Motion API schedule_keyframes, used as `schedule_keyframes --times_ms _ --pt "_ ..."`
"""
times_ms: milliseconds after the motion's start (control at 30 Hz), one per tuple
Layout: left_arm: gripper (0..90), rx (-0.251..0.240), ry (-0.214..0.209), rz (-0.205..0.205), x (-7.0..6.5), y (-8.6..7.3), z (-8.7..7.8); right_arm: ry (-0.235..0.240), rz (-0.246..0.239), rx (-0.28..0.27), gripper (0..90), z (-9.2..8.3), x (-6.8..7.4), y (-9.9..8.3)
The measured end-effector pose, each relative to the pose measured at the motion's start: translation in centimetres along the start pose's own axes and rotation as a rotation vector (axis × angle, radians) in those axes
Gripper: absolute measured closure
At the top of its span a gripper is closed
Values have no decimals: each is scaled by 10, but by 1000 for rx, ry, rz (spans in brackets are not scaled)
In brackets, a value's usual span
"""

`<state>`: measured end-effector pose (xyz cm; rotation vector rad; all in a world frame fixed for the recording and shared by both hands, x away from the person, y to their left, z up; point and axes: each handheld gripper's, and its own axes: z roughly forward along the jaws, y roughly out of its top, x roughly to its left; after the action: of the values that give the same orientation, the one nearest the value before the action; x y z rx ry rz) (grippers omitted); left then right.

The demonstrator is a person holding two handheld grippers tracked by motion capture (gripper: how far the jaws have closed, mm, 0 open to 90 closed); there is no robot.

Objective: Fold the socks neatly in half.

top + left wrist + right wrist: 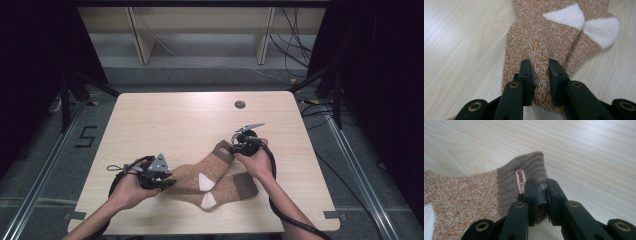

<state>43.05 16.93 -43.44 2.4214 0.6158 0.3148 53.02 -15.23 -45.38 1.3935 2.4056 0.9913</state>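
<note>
Two socks on the table (150, 115), both orange-brown marl with a white heel patch and a darker brown ribbed cuff. They lie crossed near the front edge, toes toward the left, cuffs toward the right. Upper sock (207, 167) runs up to the right; lower sock (227, 189) lies nearer the person, its cuff flat on the wood.

Two grippers, one per hand. Left gripper (167, 184) sits at the toe end; in the left gripper view its jaws are clamped on a raised fold of the upper sock's foot (540, 45), knit bunched between the pads. Both white heels show beyond it, side by side. Right gripper (236, 147) is at the upper sock's cuff; in the right gripper view the jaws are closed tight on the cuff's edge (529, 170), which is pinched and lifted a little off the wood. One small woven label (520, 180) on that cuff, just beside the left jaw.

Surface: pale wood-grain tabletop with rounded corners, one round dark grommet (240, 104) near the far edge.

Room: grey floor, a "5" marked on it left of the table (86, 136). Black curtains both sides. Pale wooden frame legs beyond the far edge, loose cables at the right
</note>
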Motion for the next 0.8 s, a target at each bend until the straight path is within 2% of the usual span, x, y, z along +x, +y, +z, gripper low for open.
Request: schedule_keyframes --times_ms 33,100,167,200,233,267,333,367,400,433,500,567,600,633,667,700,767,800 --pt "747 -5 2 3 1 1 -2 -1 3 -20 806 -2 0 0" --pt "747 -20 1 5 1 2 -5 -1 -5 -22 807 -11 1 -1" --pt "746 -27 6 4 2 4 -8 -8 -69 -60 807 -21 -2 -1" --pt "746 -33 7 6 2 4 -9 -8 -69 -60 807 -21 -2 -1" --pt "745 -42 8 8 3 5 -10 -5 -43 -70 807 -29 0 -3" --pt "744 -42 8 8 3 5 -10 -5 -43 -70 807 -29 0 -3" --pt "744 -48 2 13 4 5 -10 -13 -48 -65 807 -41 1 -5" --pt "742 -47 4 18 4 5 -10 -22 -71 -103 806 -44 1 -7" --pt "742 -48 -1 20 4 5 -10 -11 -46 -86 806 -50 4 -10" --pt "742 -56 -7 18 4 5 -10 -14 -47 -70 806 -56 5 -12" --pt "741 -49 -7 26 4 5 -9 -18 -74 -93 806 -64 6 -20" --pt "741 -45 -17 29 3 5 -6 8 -47 -81 805 -71 10 -29" --pt "740 -42 -22 38 4 5 -5 -10 -75 -116 805 -72 11 -35" --pt "740 -36 -26 42 3 5 -4 -16 -46 -76 805 -77 13 -39" --pt "739 -29 -29 53 2 4 -2 -2 -60 -84 805 -79 14 -48" --pt "738 -29 -29 53 2 4 -2 -2 -60 -84 805 -79 14 -48" --pt "738 -19 -35 65 1 5 1 -10 -36 -66 805 -84 17 -56" --pt "737 -24 -36 62 0 6 2 10 -8 -60 805 -86 19 -60"
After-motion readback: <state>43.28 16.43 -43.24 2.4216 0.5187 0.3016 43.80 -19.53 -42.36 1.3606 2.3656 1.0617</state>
